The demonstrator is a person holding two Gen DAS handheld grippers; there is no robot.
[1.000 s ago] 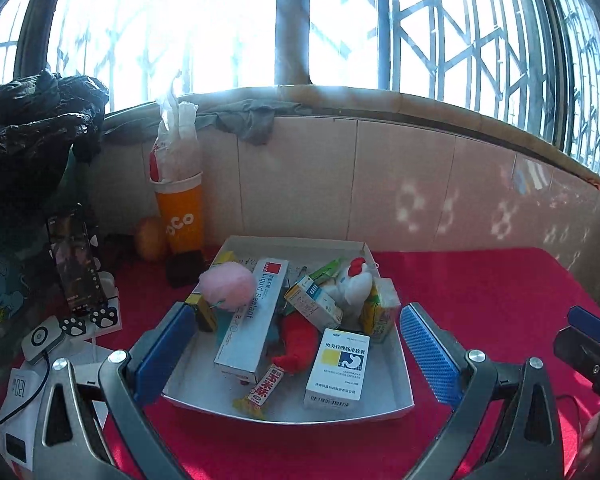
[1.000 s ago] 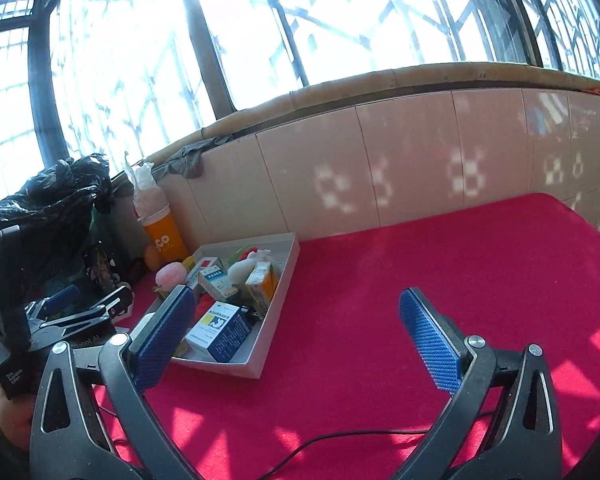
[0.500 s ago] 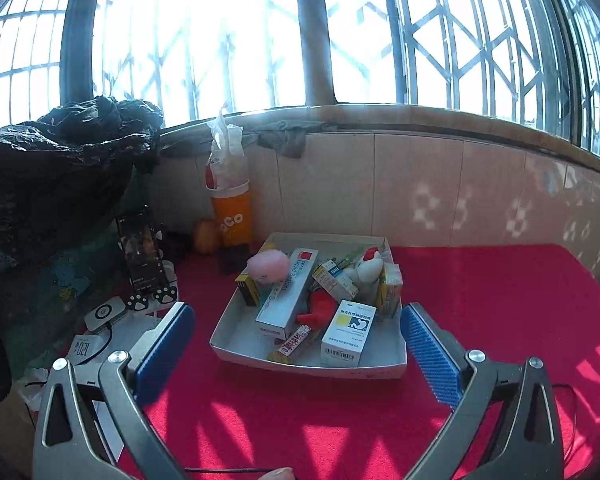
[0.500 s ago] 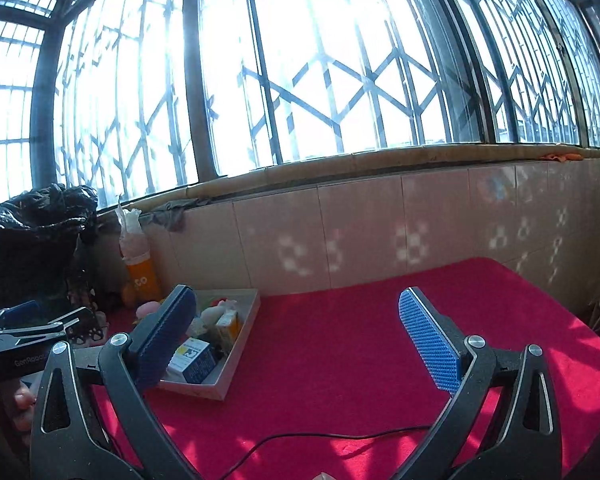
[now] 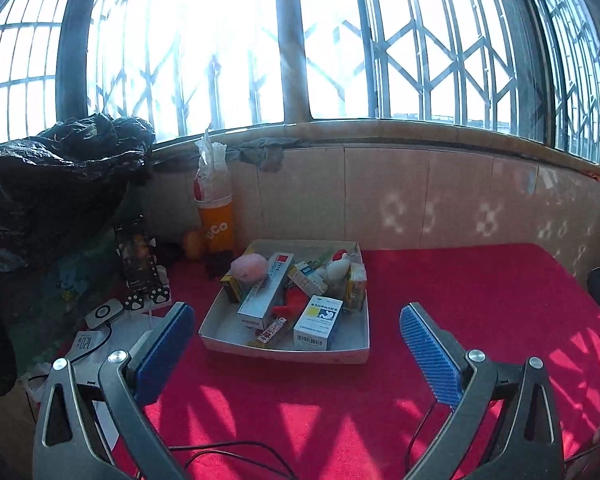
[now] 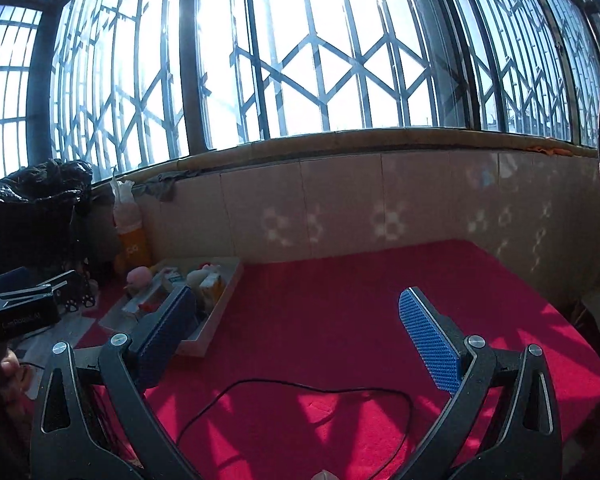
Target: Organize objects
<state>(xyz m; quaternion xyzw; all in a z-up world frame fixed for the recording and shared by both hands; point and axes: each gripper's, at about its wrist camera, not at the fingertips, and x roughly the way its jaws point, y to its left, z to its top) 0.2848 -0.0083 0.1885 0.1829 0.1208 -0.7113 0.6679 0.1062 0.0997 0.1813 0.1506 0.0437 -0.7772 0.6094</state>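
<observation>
A shallow white cardboard tray [image 5: 352, 356] sits on the red cloth, packed with several things: a pink plush ball [image 5: 250, 267], a long white box [image 5: 265, 292], a blue-and-yellow medicine box [image 5: 318, 322], a white chicken toy [image 5: 337, 268] and a yellow carton [image 5: 356, 286]. My left gripper [image 5: 296, 326] hovers open in front of the tray, holding nothing. My right gripper [image 6: 296, 314] is open and empty over the red cloth, with the tray [image 6: 216, 312] ahead at its left finger.
An orange cup [image 5: 217, 227] with a plastic bag stands by the tiled wall [image 5: 420, 196]. A black bag [image 5: 56, 172], a phone on a stand [image 5: 138, 256] and a small white device [image 5: 104, 313] crowd the left. A black cable [image 6: 300, 394] crosses the red cloth [image 6: 360, 300].
Both grippers have pulled back and risen. The tray looks smaller and farther in both views. Their jaws stay open.
</observation>
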